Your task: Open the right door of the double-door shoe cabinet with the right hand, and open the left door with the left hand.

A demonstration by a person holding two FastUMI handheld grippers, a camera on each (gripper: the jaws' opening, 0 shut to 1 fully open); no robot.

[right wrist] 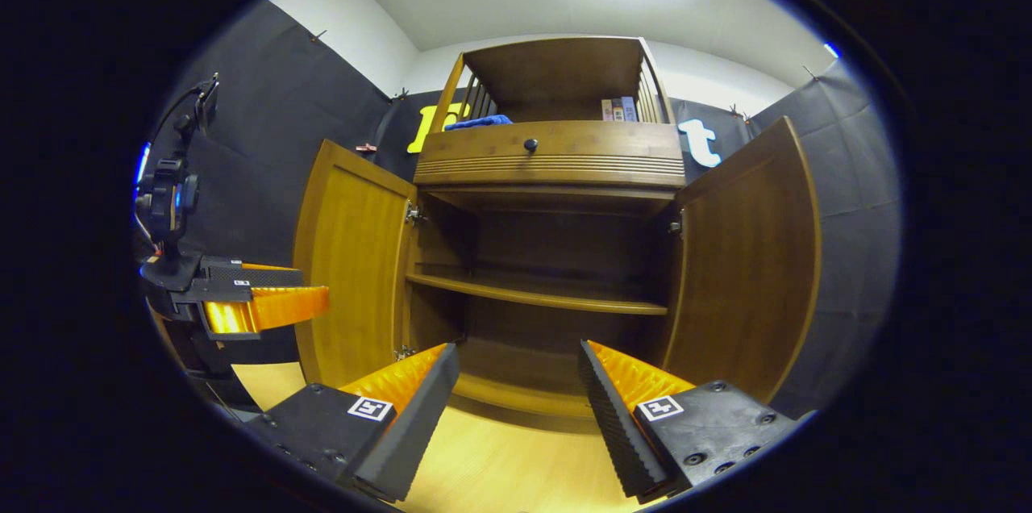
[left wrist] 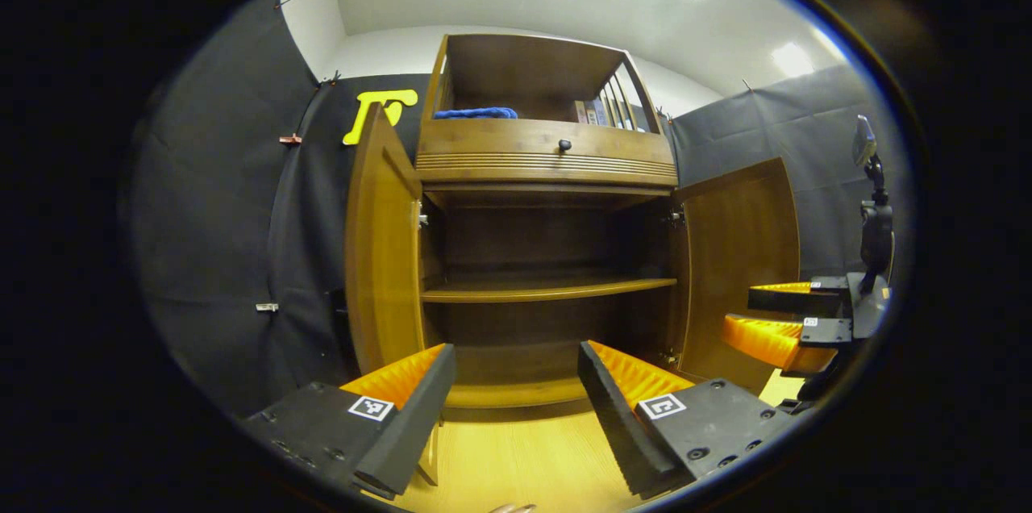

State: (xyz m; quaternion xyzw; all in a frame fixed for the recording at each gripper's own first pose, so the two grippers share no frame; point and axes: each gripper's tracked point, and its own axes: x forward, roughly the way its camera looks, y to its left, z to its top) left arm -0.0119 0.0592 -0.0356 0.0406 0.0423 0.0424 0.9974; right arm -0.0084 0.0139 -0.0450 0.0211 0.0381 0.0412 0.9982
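Note:
The wooden shoe cabinet (left wrist: 548, 166) stands ahead with both doors swung wide. Its left door (left wrist: 379, 247) and right door (left wrist: 738, 263) hang outward, baring a dark inside with one shelf (left wrist: 548, 287). My left gripper (left wrist: 516, 372) is open, a short way in front of the cabinet's base, holding nothing. The right gripper (left wrist: 766, 319) shows at the right of the left gripper view, near the right door's edge. In the right gripper view the cabinet (right wrist: 556, 150), left door (right wrist: 351, 255) and right door (right wrist: 750, 255) appear again. My right gripper (right wrist: 516, 372) is open and empty. The left gripper (right wrist: 266, 295) hovers beside the left door.
A drawer with a dark knob (left wrist: 564, 145) tops the doors. An open upper shelf holds a blue cloth (left wrist: 476, 113) and some books (left wrist: 597, 111). Light wooden floor (left wrist: 524, 456) lies before the cabinet. Black cloth walls close in on both sides.

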